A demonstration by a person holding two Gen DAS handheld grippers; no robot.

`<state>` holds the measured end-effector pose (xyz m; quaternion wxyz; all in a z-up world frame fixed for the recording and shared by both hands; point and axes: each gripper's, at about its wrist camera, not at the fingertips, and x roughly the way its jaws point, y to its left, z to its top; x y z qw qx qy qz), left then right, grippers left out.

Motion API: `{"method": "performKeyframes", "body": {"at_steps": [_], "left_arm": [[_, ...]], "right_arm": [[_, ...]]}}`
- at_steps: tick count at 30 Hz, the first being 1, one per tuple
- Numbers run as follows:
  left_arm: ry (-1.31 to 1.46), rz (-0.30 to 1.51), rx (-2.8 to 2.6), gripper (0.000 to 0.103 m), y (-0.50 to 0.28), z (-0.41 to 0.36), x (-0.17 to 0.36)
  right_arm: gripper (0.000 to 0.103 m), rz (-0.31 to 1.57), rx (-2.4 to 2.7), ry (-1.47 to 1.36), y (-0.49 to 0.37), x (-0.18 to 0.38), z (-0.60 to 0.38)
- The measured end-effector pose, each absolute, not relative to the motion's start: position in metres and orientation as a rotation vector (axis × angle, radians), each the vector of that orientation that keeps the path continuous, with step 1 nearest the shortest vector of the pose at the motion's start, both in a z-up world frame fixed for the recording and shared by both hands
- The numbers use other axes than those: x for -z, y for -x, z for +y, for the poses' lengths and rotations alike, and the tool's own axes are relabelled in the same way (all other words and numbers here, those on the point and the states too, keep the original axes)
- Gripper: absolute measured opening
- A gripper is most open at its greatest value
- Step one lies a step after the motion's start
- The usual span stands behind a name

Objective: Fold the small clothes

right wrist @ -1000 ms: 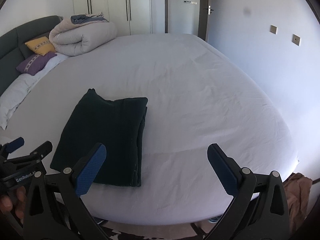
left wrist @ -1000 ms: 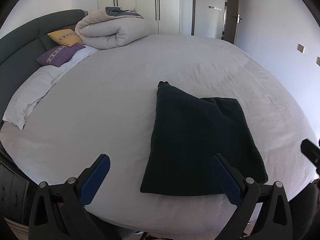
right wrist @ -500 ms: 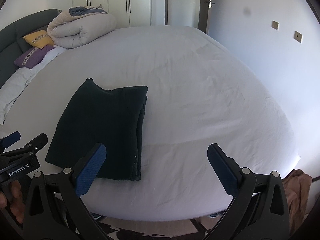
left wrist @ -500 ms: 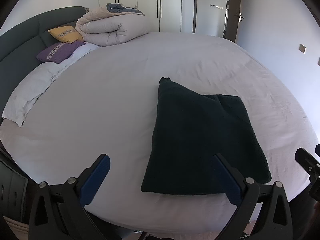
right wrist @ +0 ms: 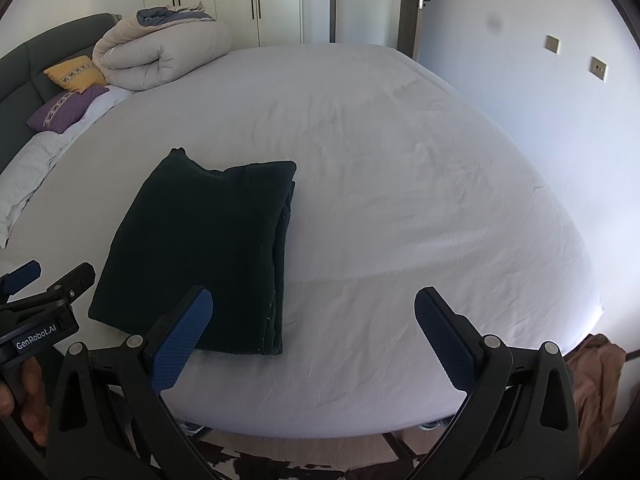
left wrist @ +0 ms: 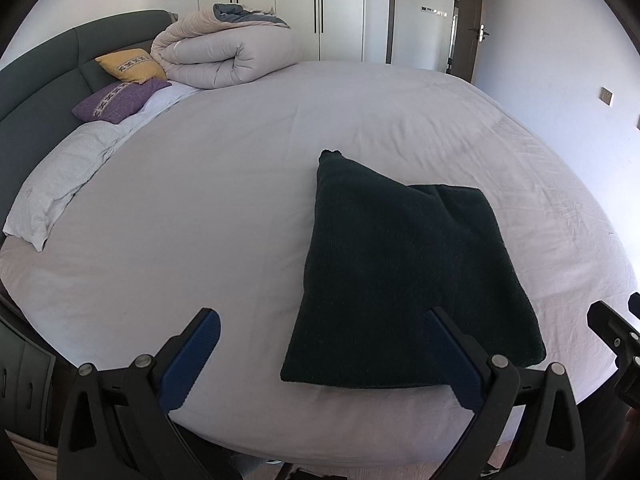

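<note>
Lying folded on the bed [left wrist: 240,208], the dark garment [left wrist: 404,280] sits ahead of both wide-spread, empty tongs [left wrist: 320,356] [right wrist: 314,336].

Both wrist cameras face the bed [left wrist: 240,200] from its foot.

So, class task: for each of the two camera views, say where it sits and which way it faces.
Left wrist: on the open left gripper, facing along the white-sheeted bed at the folded dark green knitted garment.
Right wrist: on the open right gripper, facing the same garment; a hand shows.
Shared: garment, bed, rolled beige duvet.
</note>
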<state>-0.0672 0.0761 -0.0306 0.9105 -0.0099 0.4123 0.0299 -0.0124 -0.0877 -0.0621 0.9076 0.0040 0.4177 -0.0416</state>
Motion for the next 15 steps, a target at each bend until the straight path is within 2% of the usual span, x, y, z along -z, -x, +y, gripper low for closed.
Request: {"method": "performKeyframes", "body": {"at_steps": [15], "left_arm": [[0.020,0.853,-0.064,0.103,0.0672,0.0749,0.0335]], "right_arm": [[0.103,0.882,0.098,-0.020,0.0078,0.0724,-0.0824]]}}
